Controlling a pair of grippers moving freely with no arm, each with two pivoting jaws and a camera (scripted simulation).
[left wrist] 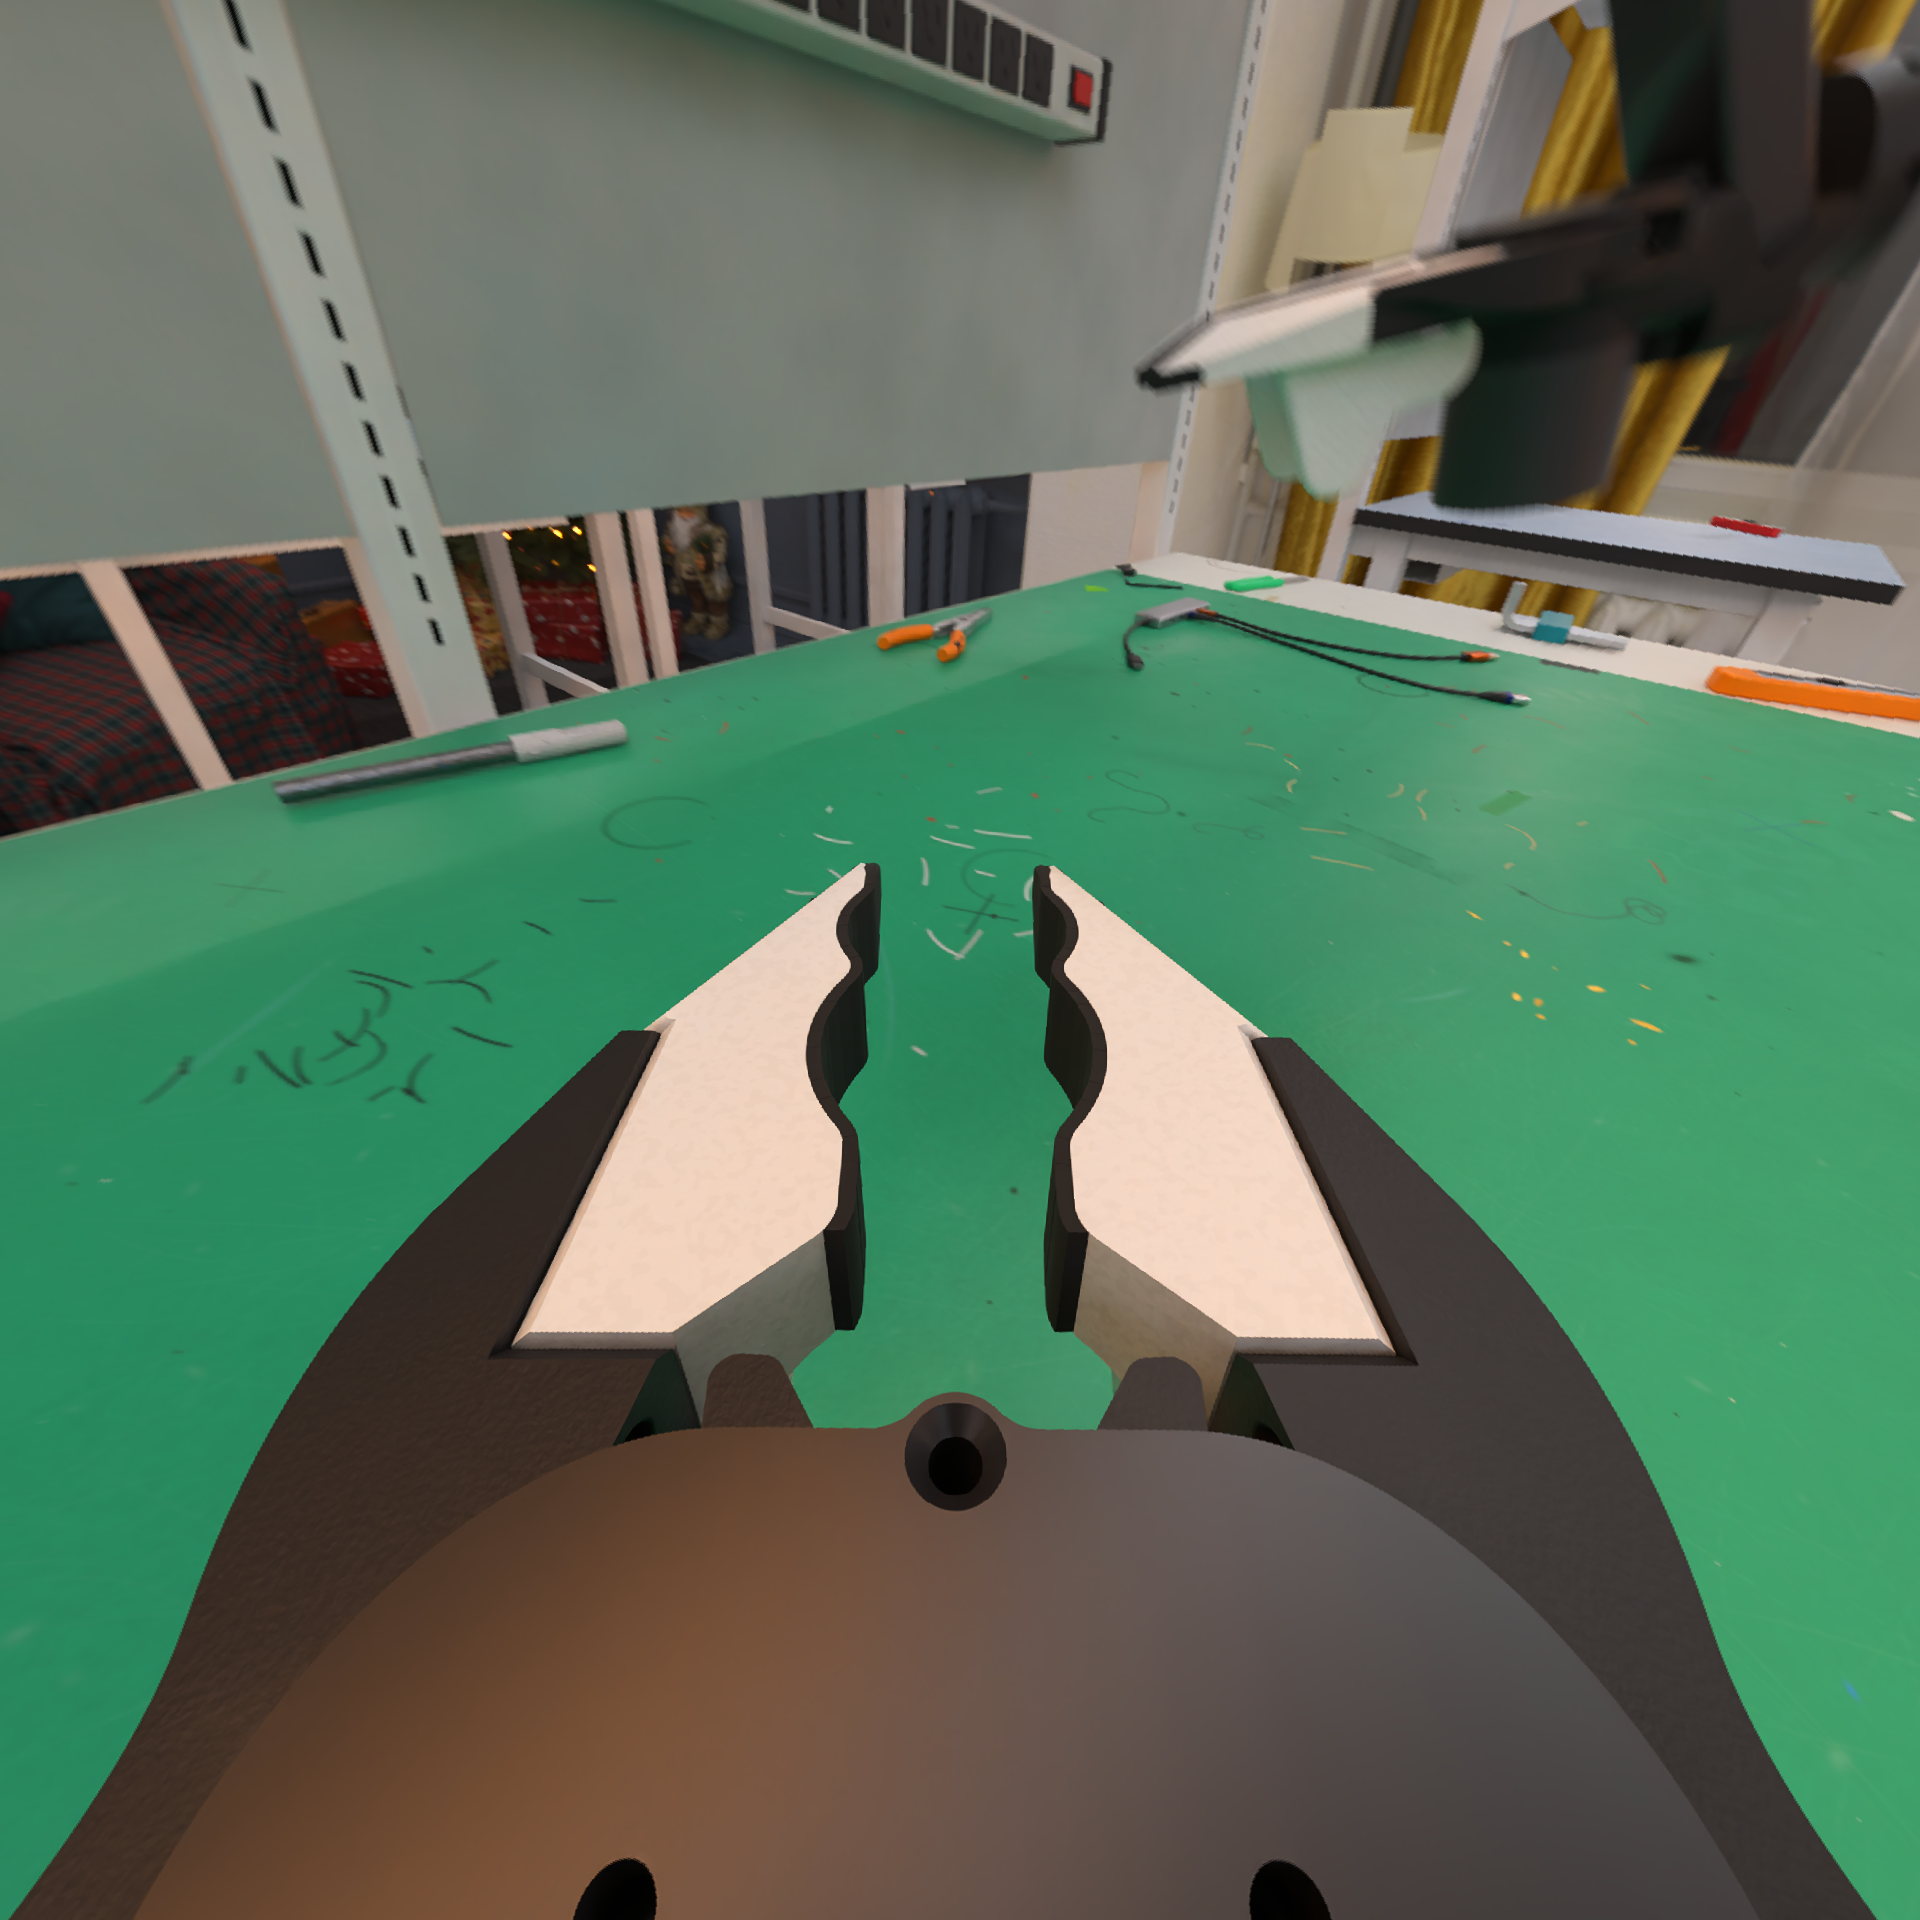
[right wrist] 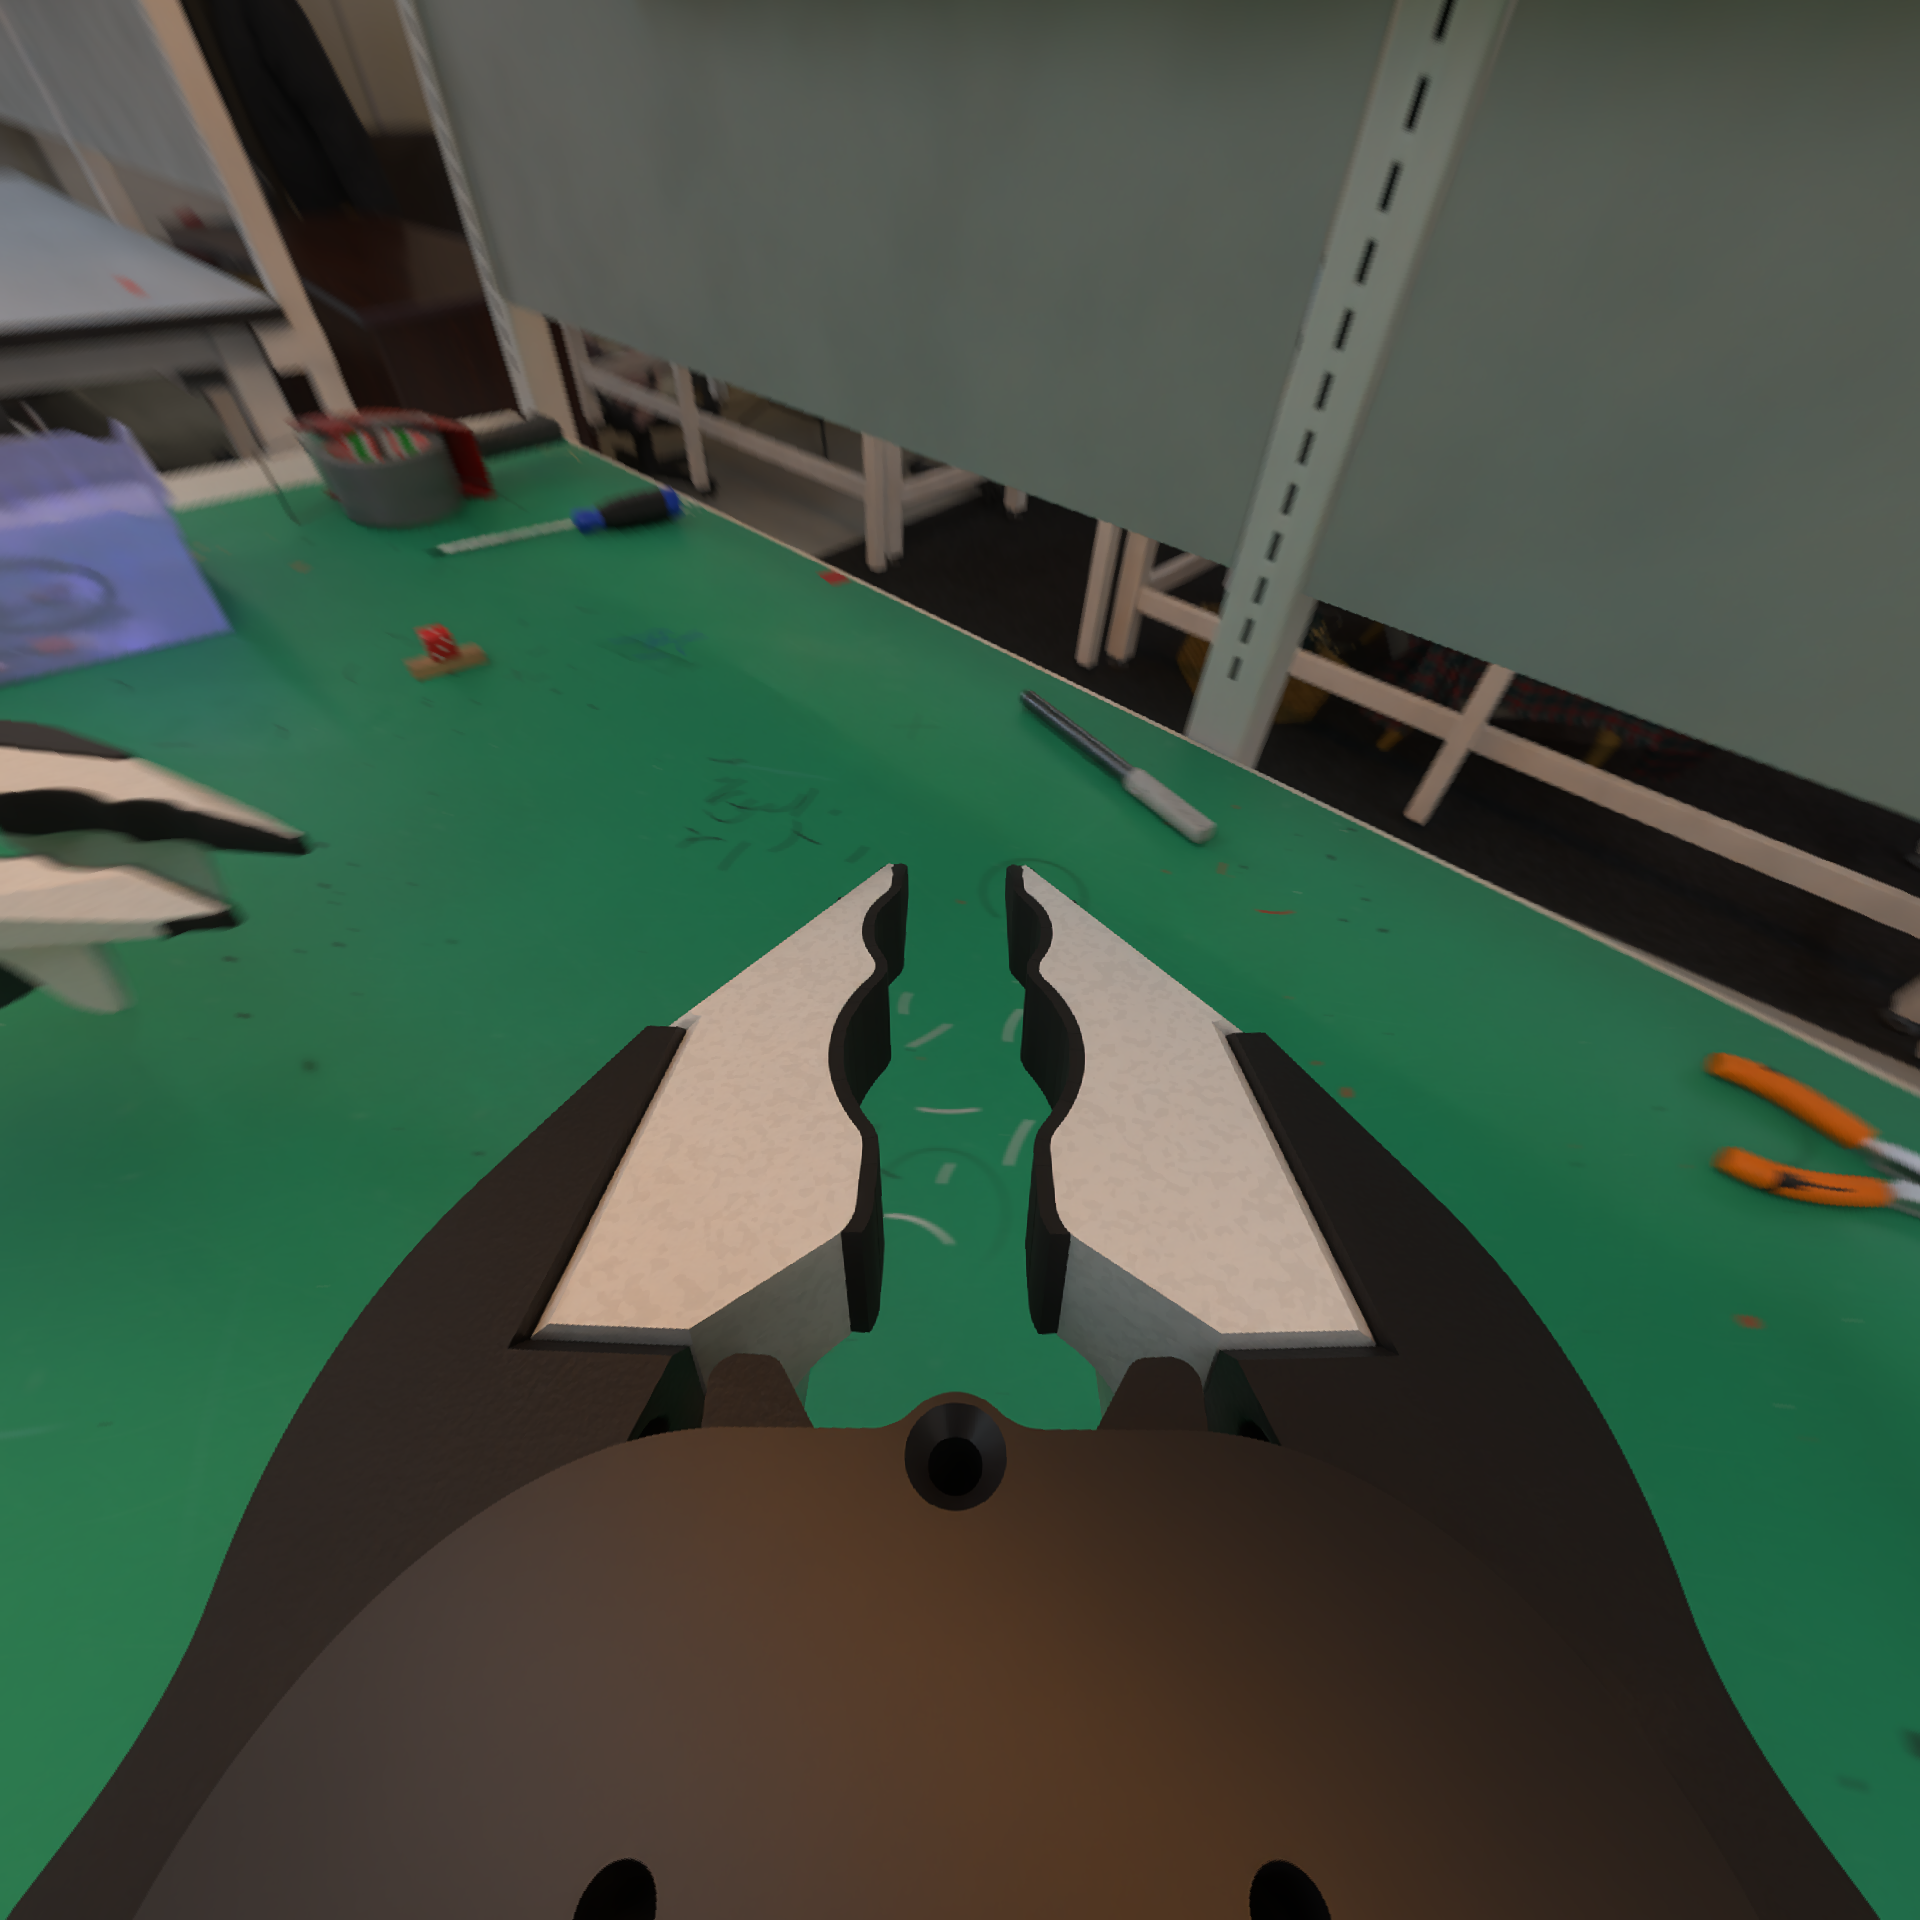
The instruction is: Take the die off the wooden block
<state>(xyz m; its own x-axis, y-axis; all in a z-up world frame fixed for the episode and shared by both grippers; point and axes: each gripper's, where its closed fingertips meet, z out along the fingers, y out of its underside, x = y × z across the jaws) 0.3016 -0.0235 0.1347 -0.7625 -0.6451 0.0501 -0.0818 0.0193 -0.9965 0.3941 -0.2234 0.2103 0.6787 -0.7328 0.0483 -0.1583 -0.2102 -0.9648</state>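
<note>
In the right wrist view a small red die [right wrist: 436,641] sits on a flat wooden block [right wrist: 447,661] far off at the left of the green table [right wrist: 520,935]. My right gripper [right wrist: 956,878] is open and empty above the table, well short of the die. My left gripper [left wrist: 956,878] is open and empty over the green table [left wrist: 416,1195]; the die and block do not show in its view. The left gripper also shows at the left edge of the right wrist view [right wrist: 265,878]. The right gripper shows blurred at the top right of the left wrist view [left wrist: 1174,374].
Orange pliers [right wrist: 1813,1143] lie at the right, a grey pen [right wrist: 1117,769] near the far edge. A screwdriver [right wrist: 603,516], a grey tub [right wrist: 390,478] and a purple box [right wrist: 94,561] stand at the far left. Cables [left wrist: 1330,649] lie far right in the left wrist view.
</note>
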